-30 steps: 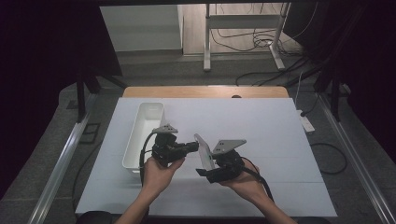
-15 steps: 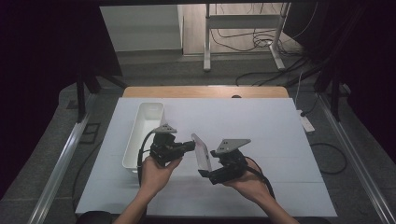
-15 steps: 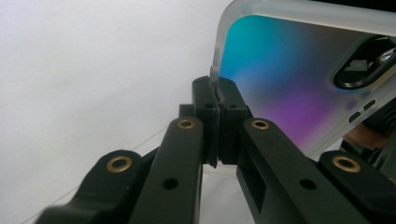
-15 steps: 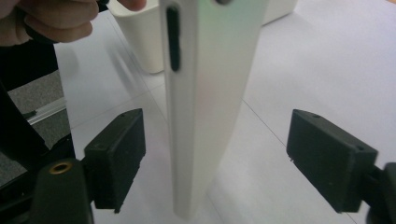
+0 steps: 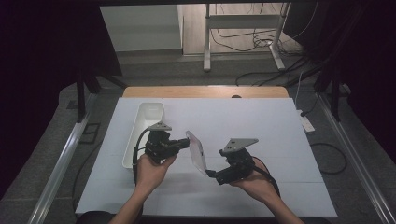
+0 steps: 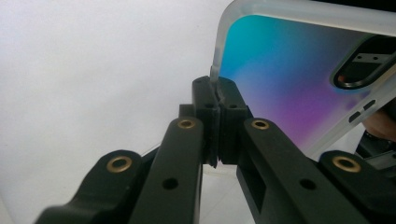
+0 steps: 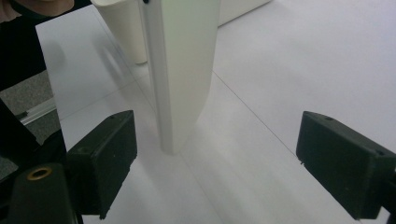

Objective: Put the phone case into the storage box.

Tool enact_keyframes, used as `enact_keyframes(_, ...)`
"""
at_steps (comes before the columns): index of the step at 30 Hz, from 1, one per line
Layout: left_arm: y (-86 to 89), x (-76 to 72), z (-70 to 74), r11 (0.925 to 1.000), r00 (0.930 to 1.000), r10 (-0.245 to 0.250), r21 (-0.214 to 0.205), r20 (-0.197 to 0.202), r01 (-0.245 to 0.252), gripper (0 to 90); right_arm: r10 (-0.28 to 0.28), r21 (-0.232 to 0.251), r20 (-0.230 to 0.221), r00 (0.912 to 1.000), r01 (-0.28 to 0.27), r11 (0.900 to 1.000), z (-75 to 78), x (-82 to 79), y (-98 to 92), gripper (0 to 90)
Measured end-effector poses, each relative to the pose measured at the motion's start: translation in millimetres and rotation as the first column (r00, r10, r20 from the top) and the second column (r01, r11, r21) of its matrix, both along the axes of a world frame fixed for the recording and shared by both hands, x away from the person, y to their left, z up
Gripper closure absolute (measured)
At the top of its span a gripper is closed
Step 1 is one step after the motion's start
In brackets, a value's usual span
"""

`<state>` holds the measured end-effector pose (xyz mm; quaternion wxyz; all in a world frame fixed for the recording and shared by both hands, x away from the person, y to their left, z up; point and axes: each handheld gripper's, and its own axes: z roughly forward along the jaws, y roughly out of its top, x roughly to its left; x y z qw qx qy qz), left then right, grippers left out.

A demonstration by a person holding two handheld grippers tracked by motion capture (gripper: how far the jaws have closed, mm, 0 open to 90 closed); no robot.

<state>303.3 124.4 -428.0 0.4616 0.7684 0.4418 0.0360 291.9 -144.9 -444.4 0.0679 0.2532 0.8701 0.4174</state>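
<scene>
A translucent phone case (image 5: pixel 197 151) with an iridescent blue-purple back (image 6: pixel 289 79) hangs on edge above the white table between the two hands. My left gripper (image 5: pixel 186 143) is shut on its rim; the left gripper view has the pads (image 6: pixel 215 93) pinching the clear edge at a corner. My right gripper (image 5: pixel 211 174) sits at the case's lower end, open. Its jaws have just been opening. In the right gripper view the case (image 7: pixel 182 70) stands in the gap of the right gripper (image 7: pixel 224 161), nearer the left pad (image 7: pixel 109 156), touching neither pad.
A long white tray (image 5: pixel 145 122) lies on the table's left side, just behind my left hand, and appears again (image 7: pixel 119 28) beyond the case. The white tabletop (image 5: pixel 261 121) stretches out to the right and back. Cables and a metal stand (image 5: pixel 243 32) are on the floor beyond.
The right gripper's jaws have spread apart and come off the lower end of the phone case. The left gripper keeps its hold on the rim; both hands stay about where they were.
</scene>
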Motion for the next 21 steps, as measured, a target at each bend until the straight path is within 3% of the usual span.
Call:
enact_keyframes(11, 6.8, 3.7, 0.7, 0.9999, 0.9999, 0.01, 0.012, -0.007, -0.01, 88.3, -0.022, 0.009, -0.014, 0.9997, 0.022, 0.9997, 4.4, -0.1, -10.2, 11.3)
enact_keyframes(21, 14.7, 6.8, 5.7, 0.9992, 0.9994, 0.034, 0.02, 0.004, -0.034, 88.3, -0.045, -0.031, -0.009, 0.9989, 0.045, 0.9985, 5.2, -2.4, -23.0, 5.6)
